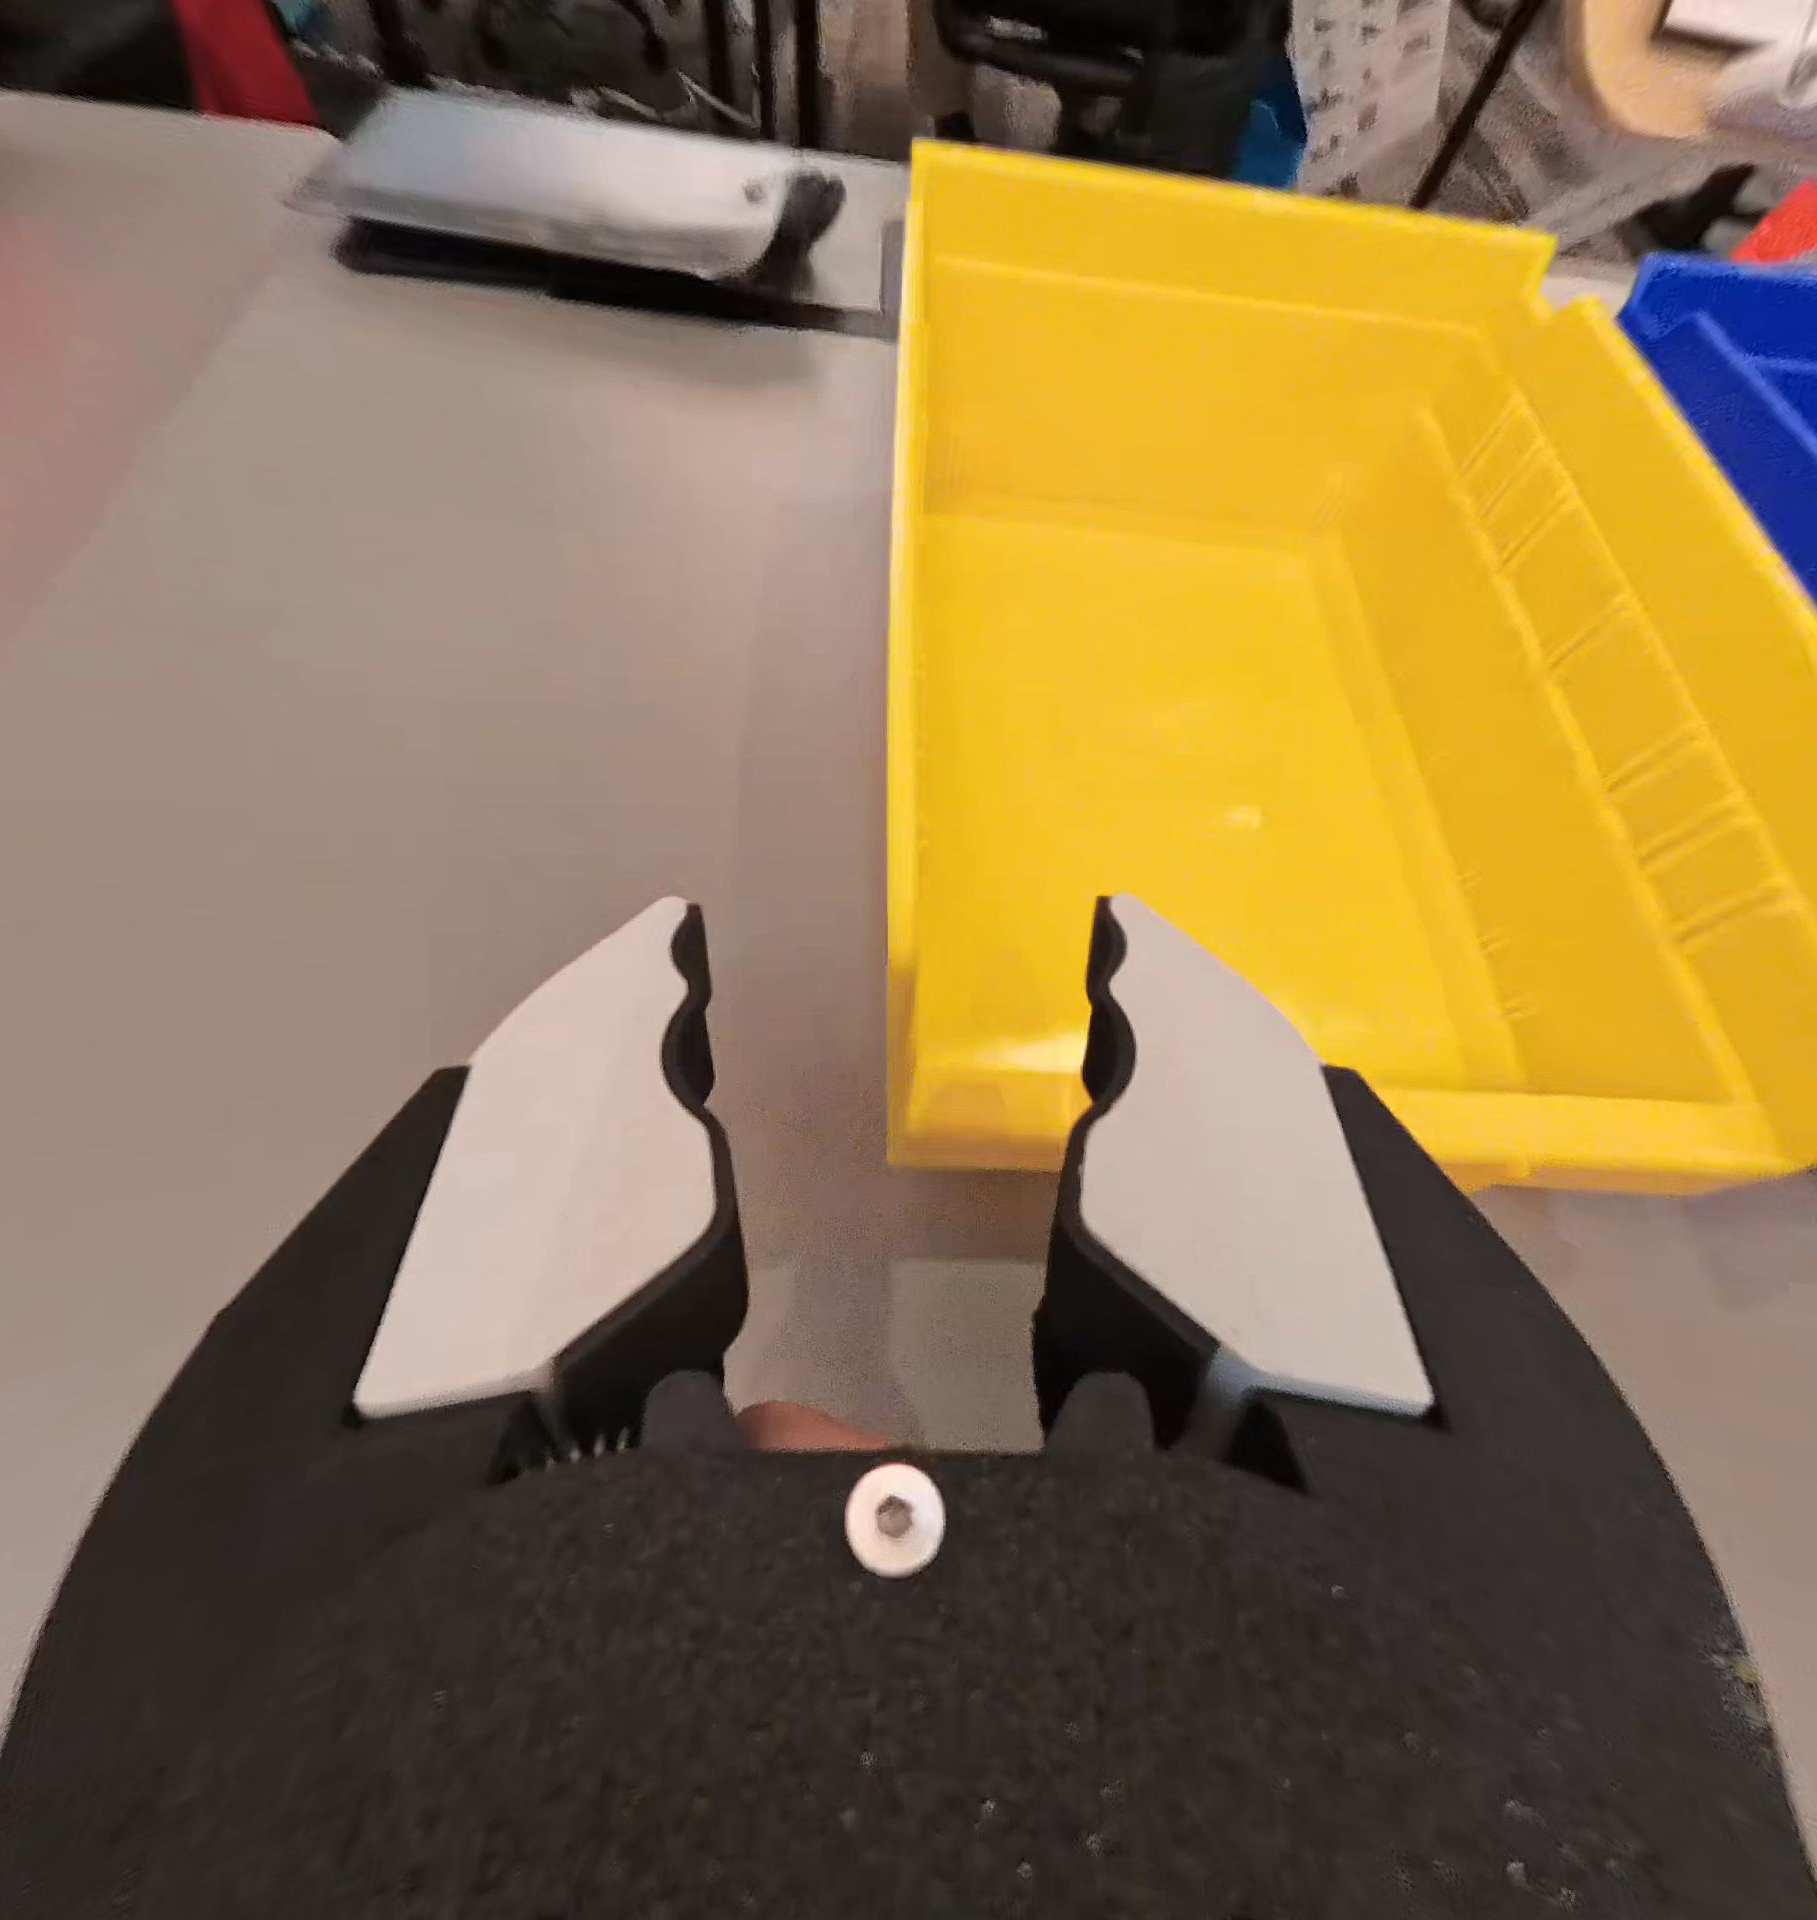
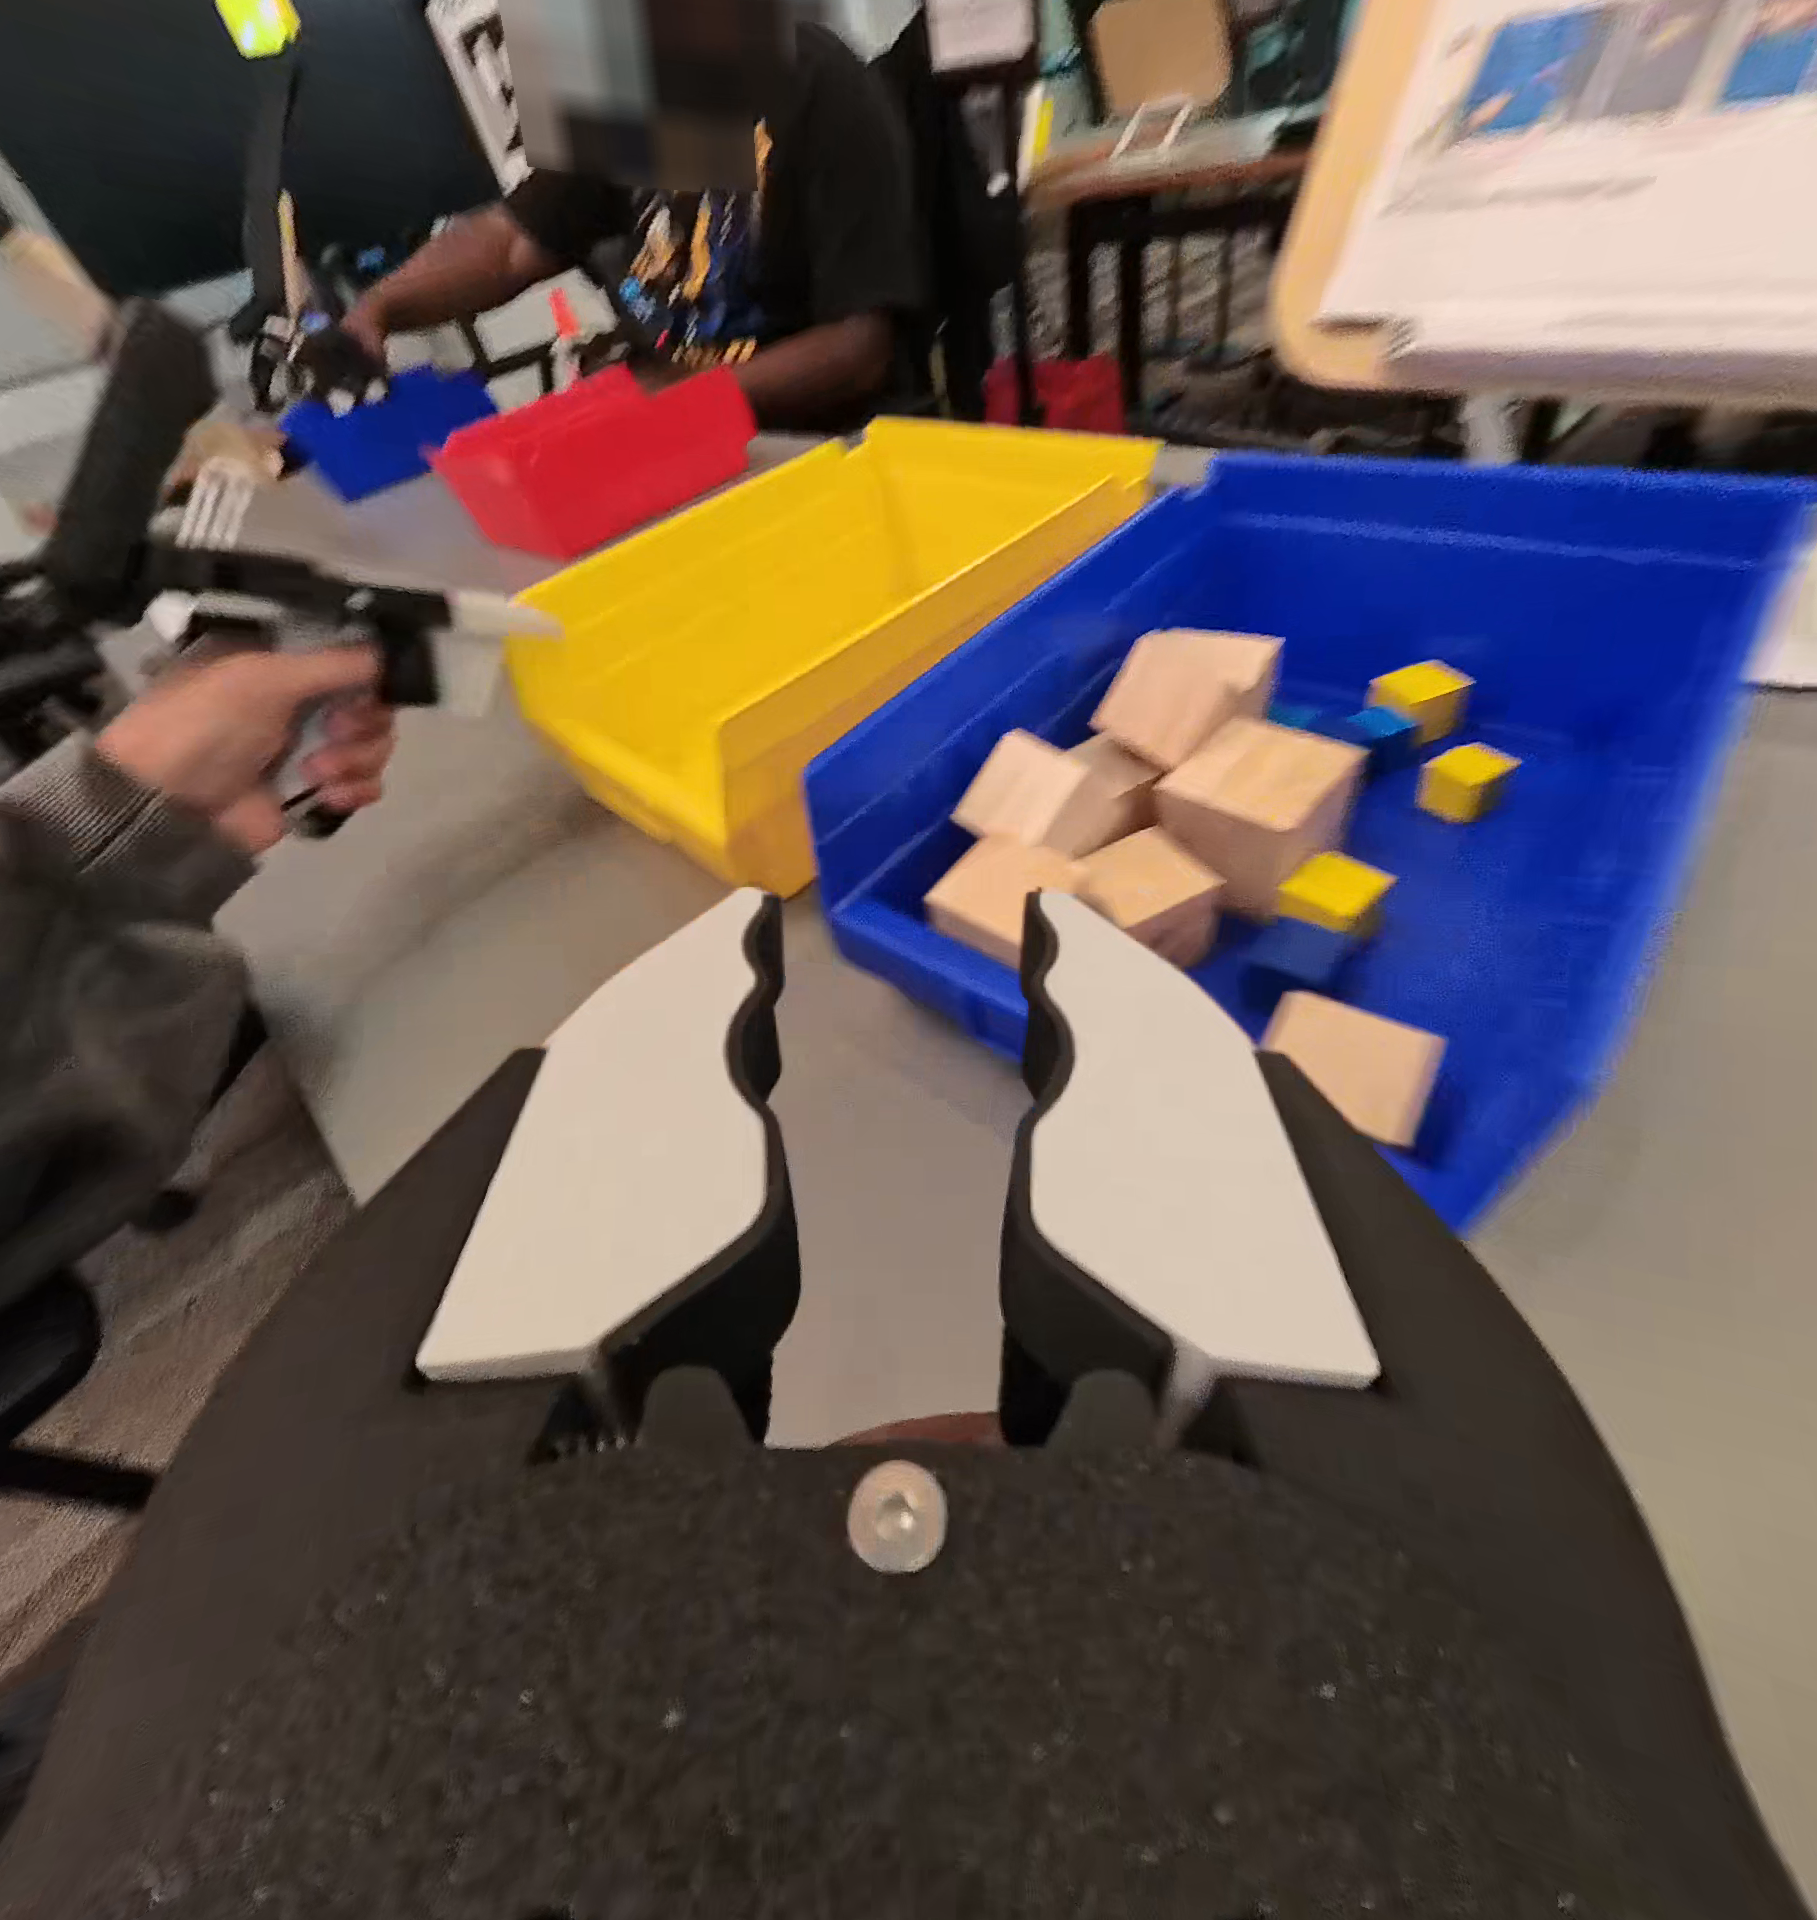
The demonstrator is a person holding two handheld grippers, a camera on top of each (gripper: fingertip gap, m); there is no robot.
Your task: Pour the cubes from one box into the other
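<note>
At your eleven o'clock a red bin (image 2: 597, 462) sits beside a smaller blue bin (image 2: 384, 431) on the grey table (image 2: 1652, 1351), a seated person (image 2: 779, 260) behind them; a white poster board (image 2: 1610, 208) leans at two o'clock

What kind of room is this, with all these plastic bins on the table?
Probably a lab or workshop where handling tasks are recorded. A yellow bin and a blue bin of cubes sit on a grey table, another person works with similar bins, and posters hang behind.

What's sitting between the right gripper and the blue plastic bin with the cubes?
Nothing: in the right wrist view, only bare grey tabletop separates the open right gripper from the blue plastic bin.
</note>
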